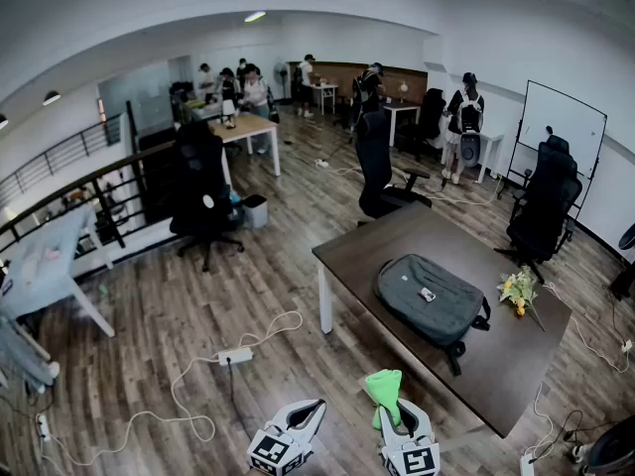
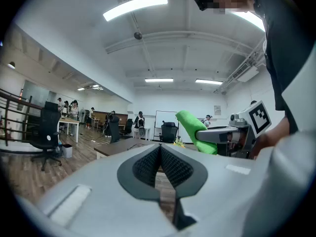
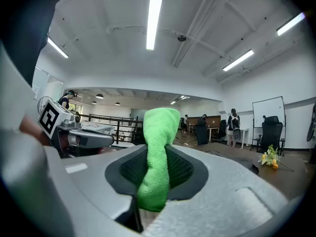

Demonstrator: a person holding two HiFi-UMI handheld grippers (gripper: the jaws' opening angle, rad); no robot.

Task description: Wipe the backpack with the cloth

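Two jaws of my right gripper [image 3: 158,171] clench a fuzzy green cloth [image 3: 159,132], bunched into a soft upright roll. My left gripper [image 2: 159,157] is pressed closed, empty. The grey fabric backpack [image 1: 429,298] lies flat on the dark wood-grain table [image 1: 516,375].

Bright green cloth [image 3: 157,154], grey-green backpack [image 1: 429,298], dark brown table [image 1: 367,246].
The left gripper [image 1: 316,408] and right gripper [image 1: 405,426] are pale grey with black-and-white square markers; the floor [image 1: 198,296] is streaky grey-brown wood grain; the flowers [image 1: 519,291] look yellow and white, perhaps.
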